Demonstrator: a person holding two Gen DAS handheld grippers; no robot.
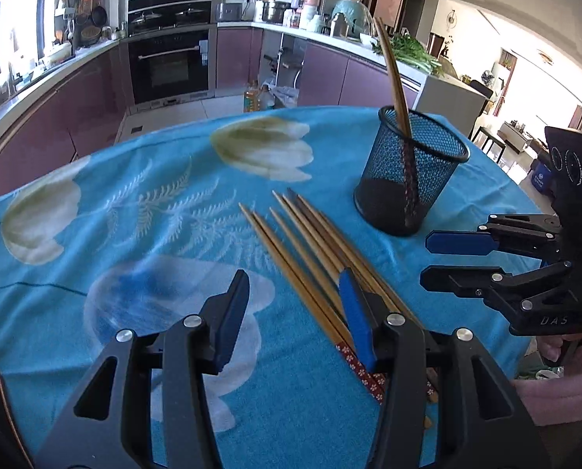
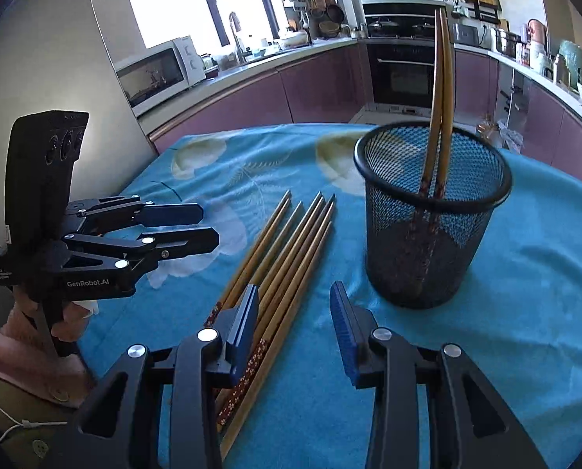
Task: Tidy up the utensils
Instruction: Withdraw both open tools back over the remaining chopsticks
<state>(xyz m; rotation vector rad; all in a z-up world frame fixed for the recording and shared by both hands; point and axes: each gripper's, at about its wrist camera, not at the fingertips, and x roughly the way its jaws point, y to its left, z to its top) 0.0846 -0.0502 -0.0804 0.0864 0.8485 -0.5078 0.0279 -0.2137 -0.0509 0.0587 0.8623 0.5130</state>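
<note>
Both jaws of the left hand-held gripper [image 1: 295, 301] stand apart over loose chopsticks [image 1: 310, 242] lying on the blue-clothed table [image 1: 134, 234]. Beside it, the right hand-held gripper [image 2: 297, 312] is likewise parted, empty. Two chopsticks [image 2: 441, 90] lean upright in the mesh cup [image 2: 432, 215].

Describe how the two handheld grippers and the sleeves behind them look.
Both are matte black linkage frames with silver rivets and blue pads on the fingers. The left gripper carries white "GenRobot.AI" lettering and a tall black housing with three round lenses. The right gripper shows "DAS" lettering and white dotted rings on its housing. The person wears a pink fuzzy sleeve.
</note>
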